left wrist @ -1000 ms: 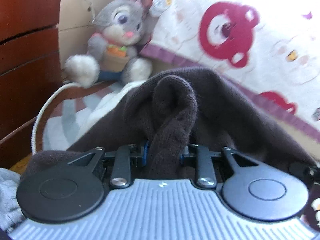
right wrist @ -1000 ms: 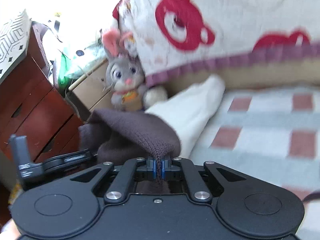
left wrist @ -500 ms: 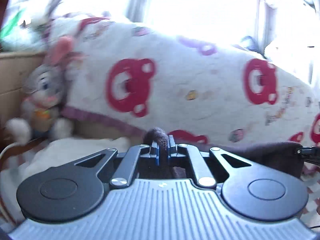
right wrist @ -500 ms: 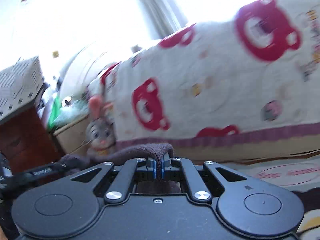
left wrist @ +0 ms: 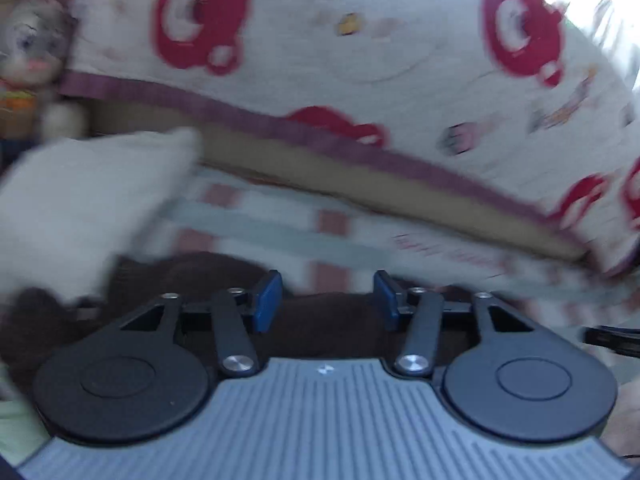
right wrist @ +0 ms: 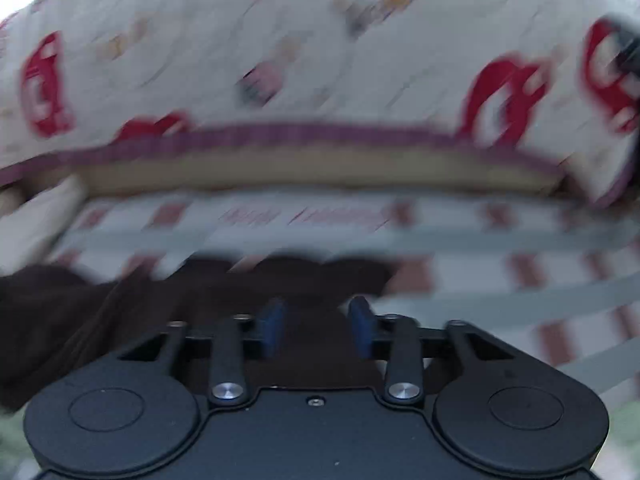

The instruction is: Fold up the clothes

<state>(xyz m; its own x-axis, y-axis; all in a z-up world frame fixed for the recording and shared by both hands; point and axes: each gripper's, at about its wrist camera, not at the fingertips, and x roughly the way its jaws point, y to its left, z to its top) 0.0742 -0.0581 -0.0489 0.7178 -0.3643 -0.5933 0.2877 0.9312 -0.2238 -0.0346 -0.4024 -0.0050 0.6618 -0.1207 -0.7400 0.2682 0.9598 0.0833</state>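
A dark brown knit garment (left wrist: 192, 276) lies on the checked bed sheet (left wrist: 280, 232) just under and ahead of both grippers; it also shows in the right wrist view (right wrist: 80, 312). My left gripper (left wrist: 326, 294) is open, its blue pads (left wrist: 266, 294) apart over the garment's edge. My right gripper (right wrist: 318, 320) is open too, with the brown cloth (right wrist: 316, 344) lying between and below its blue pads (right wrist: 362, 318), not pinched. Both views are blurred by motion.
A white garment (left wrist: 88, 192) lies at the left on the sheet. A rolled quilt with red bear prints (left wrist: 360, 60) runs along the back (right wrist: 320, 60). A grey plush rabbit (left wrist: 32, 52) sits at the far left.
Both grippers have come down toward the bed and opened, letting go of the brown garment, which now lies on the sheet.
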